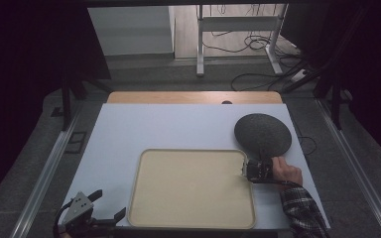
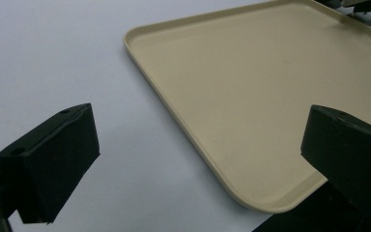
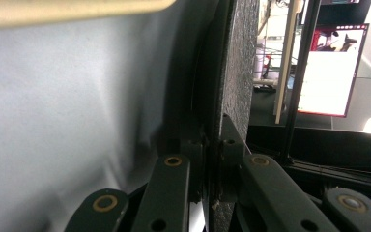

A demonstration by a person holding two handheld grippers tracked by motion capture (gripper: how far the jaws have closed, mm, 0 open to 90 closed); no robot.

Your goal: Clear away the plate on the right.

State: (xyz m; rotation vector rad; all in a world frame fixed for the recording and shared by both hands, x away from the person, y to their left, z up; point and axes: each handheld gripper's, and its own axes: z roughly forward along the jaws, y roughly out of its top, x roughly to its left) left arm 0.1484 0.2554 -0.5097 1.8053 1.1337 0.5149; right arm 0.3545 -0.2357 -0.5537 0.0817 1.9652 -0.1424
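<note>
Right tool (image 1: 259, 167) pinching edge of dark round plate (image 1: 263, 134), near beige tray (image 1: 193, 220); left tool (image 1: 106, 207) spread w/ nothing between, over white surface (image 1: 168, 124).

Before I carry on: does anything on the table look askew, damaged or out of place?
Nothing looks damaged or spilled. The beige tray lies flat and square on the white table. The dark round mat is pinched at its near edge by the right gripper; the left gripper stands open beside the tray.

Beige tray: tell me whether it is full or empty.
Empty. The beige tray shows a bare floor inside its raised rim in the high view, and the left gripper view shows the same bare surface; nothing lies in it.
</note>
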